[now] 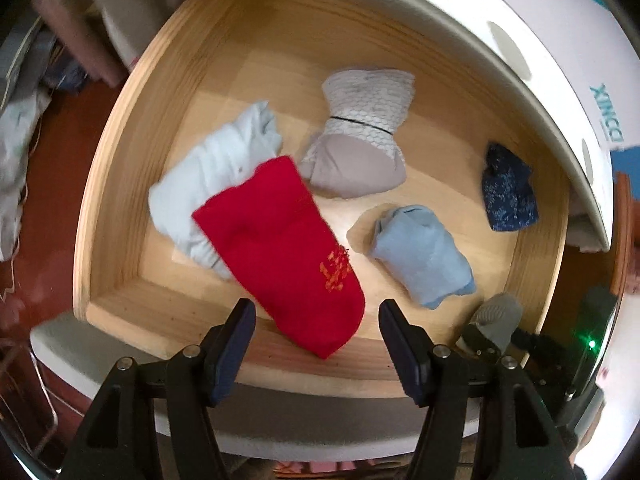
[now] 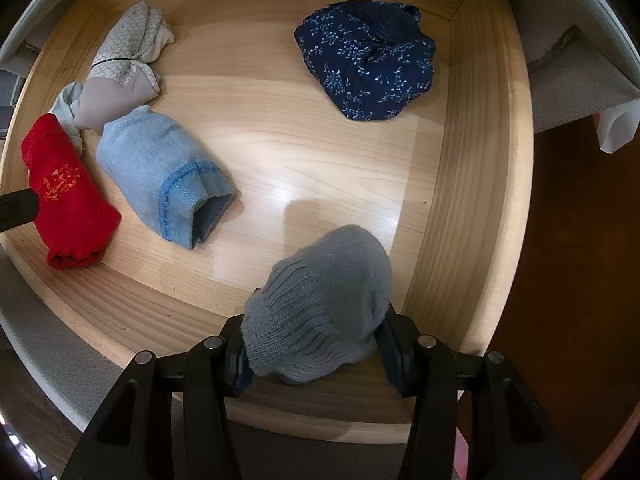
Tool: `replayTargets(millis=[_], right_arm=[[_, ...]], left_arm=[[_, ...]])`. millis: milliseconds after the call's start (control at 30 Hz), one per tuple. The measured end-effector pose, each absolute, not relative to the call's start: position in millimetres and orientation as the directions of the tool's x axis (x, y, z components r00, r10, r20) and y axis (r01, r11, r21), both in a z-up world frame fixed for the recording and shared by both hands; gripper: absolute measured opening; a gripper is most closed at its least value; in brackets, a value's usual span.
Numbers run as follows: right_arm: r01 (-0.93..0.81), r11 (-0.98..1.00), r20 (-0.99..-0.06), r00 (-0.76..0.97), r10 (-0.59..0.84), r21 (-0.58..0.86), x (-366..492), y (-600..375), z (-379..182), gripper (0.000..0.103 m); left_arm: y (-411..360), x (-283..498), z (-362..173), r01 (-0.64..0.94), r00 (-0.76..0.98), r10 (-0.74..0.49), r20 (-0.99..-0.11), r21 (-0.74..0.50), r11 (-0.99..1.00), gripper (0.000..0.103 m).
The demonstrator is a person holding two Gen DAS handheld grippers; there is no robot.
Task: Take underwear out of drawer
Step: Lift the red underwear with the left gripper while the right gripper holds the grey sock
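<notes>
our right gripper [image 2: 314, 354] pinches a grey knit roll [image 2: 320, 308] at the near right corner of the wooden drawer [image 2: 472, 160]. left of it lie a light blue roll [image 2: 160, 172] and a red roll [image 1: 280, 248]. our left gripper [image 1: 318, 344] hangs spread and empty above the red roll.

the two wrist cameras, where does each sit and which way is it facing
Left wrist: on the left hand-held gripper, looking steeply down into the pale wooden drawer; its open black fingers hover near the red folded garment.
Right wrist: on the right hand-held gripper, looking straight down; its fingers clamp a grey ribbed knit bundle.
Shared: the drawer, red garment, light blue roll, navy floral bundle.
</notes>
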State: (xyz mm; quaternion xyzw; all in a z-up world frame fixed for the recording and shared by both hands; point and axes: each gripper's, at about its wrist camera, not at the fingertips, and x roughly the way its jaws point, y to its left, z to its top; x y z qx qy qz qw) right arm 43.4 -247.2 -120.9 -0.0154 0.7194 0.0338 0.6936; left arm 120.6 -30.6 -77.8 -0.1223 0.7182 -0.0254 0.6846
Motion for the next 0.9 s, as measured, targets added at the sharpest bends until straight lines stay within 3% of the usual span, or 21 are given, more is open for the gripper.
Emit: replayTargets(millis=[267,733,900], right_arm=[[-0.066,0.997,-0.999,-0.035,0.033,0.035,45,-249,-120,0.048],[-0.066,0.997,-0.999,-0.034,0.038,0.04,45,-250,-120,0.049],[-0.064,0.997,-0.999,-0.034,0.039,0.041,45,-250,-120,0.049]], left_arm=[[-27,121,-97,-0.209,-0.038,-0.187,-0.982,-0.175,0.962,0.066],[-39,135,-125,-0.137,-0.064,-0.117,-0.991,-0.108,0.985,0.065],[-39,143,-132,-0.116,-0.062,-0.128,-0.99,-0.12,0.986,0.051]])
